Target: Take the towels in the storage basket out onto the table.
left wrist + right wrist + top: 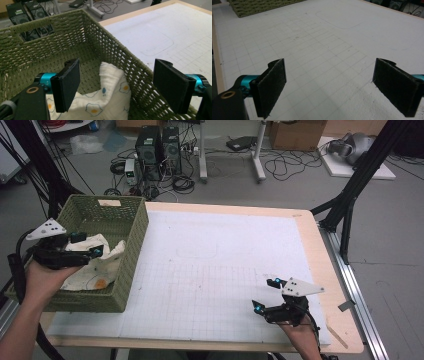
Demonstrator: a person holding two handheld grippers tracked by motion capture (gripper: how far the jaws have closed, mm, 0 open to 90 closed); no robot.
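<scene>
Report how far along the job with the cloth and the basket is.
Done: the egg-print cloth lies inside the green basket. In hand: nothing; the left gripper hangs open over the cloth. The right gripper is open above the white mat. Left: apparently only pulling the left gripper away.

Egg-print white cloth [105, 105], green woven basket [50, 47]

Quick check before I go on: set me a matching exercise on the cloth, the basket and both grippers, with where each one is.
Things:
1. egg-print cloth
2. green woven basket
3. left gripper
4. right gripper

Places:
A. above the bare gridded mat, jaws apart
B. at the table's left edge
C. lying inside the basket
D. over the basket, jaws apart above the cloth

Pairs: 1-C, 2-B, 3-D, 4-A
</scene>
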